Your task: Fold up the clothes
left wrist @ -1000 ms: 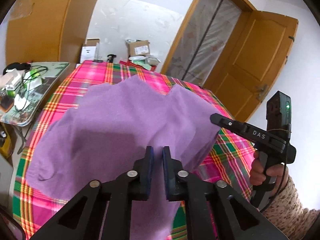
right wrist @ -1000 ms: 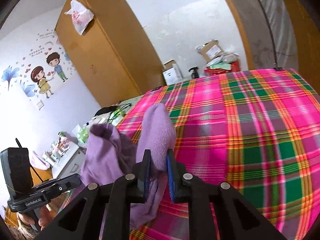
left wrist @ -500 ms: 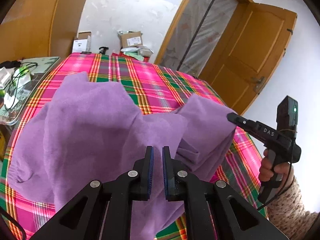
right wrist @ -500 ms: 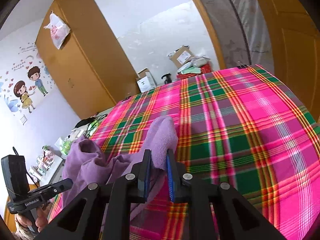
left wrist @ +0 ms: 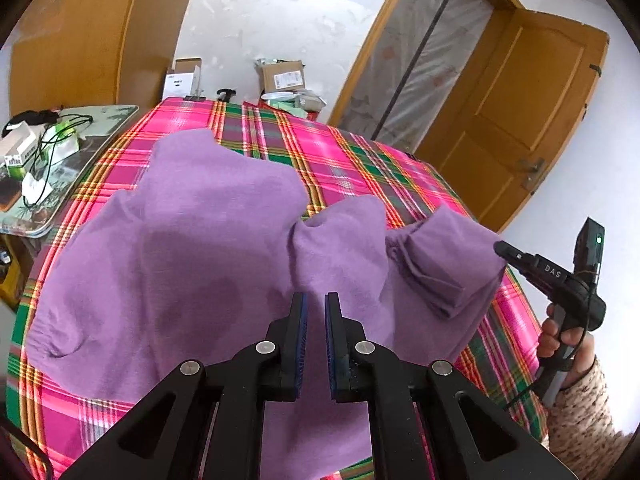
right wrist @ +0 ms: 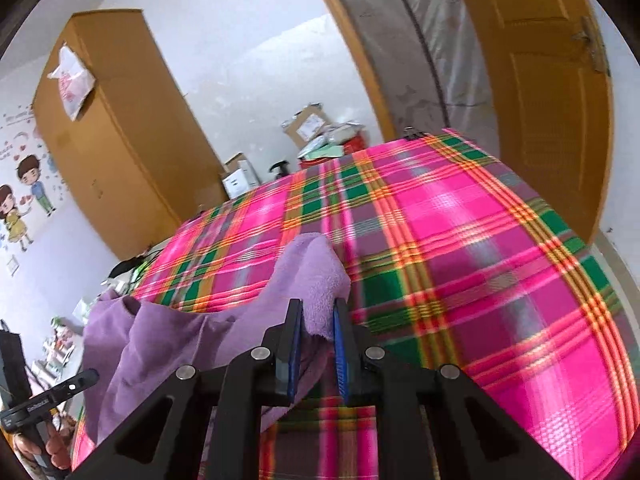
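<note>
The plaid cloth (right wrist: 460, 260) is motion-blurred; the purple garment's (left wrist: 200, 260) near edge runs off the frame.

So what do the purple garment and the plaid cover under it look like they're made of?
The purple garment looks like soft, matte fleece or brushed knit: the bunch pinched in the right gripper shows a fuzzy nap and thick, rounded folds. The plaid cover seems a thin, flat woven cloth, perhaps cotton or synthetic, lying smooth with a slight sheen. Neither fibre can be settled by sight.
</note>
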